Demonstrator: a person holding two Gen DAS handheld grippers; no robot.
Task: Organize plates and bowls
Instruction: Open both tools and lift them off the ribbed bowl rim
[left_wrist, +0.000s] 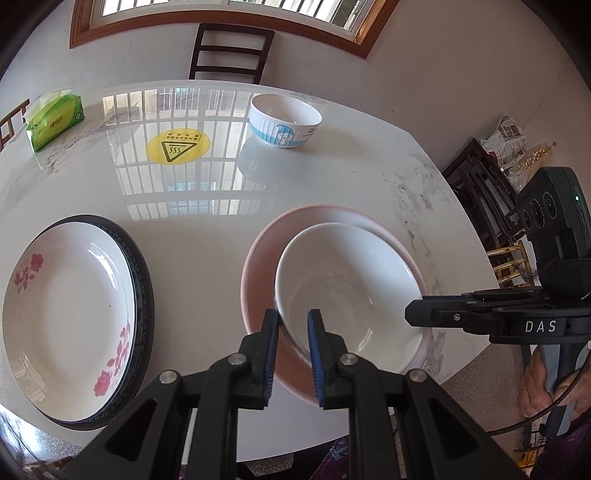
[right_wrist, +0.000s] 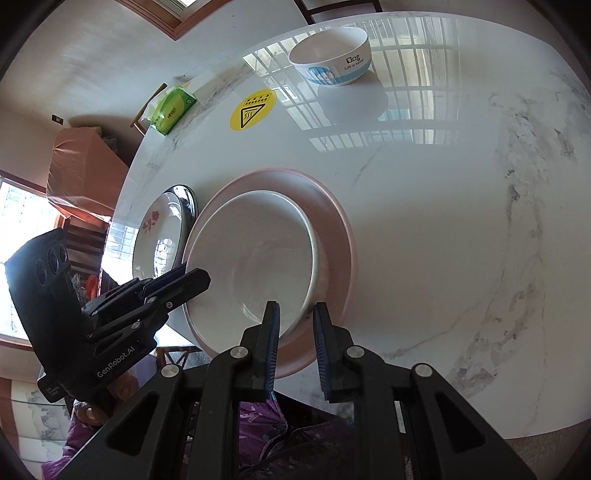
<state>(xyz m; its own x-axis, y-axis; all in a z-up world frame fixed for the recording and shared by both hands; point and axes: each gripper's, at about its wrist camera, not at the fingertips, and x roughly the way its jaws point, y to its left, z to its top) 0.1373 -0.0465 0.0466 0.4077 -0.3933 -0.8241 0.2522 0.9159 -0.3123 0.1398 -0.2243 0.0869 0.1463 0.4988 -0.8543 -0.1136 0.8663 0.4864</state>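
The left tool (left_wrist: 292, 326) holds the near rim of the white bowl (left_wrist: 347, 291) between its two blue pads, one pad outside the wall and one inside, with only a narrow gap. The right tool (right_wrist: 295, 320) grips the same white bowl (right_wrist: 258, 254) at another place on its rim, also with one pad on each side of the wall and its jaws almost closed. In the left wrist view the right tool (left_wrist: 413, 314) comes in from the right side and reaches the edge of the bowl.

The white bowl sits inside the pink plate (left_wrist: 258, 266), shifted toward one side of it, so the pink rim shows wider on the other side. The pink plate (right_wrist: 332, 221) lies on the white marble table (left_wrist: 332, 177). Beside it, on the left, the flower plate (left_wrist: 70, 314) rests on top of a dark-rimmed plate (left_wrist: 142, 280). Farther away stands a small bowl with a blue pattern (left_wrist: 284, 120), well apart from the others. A yellow round sticker (left_wrist: 178, 146) and a green tissue pack (left_wrist: 55, 120) are also on the table
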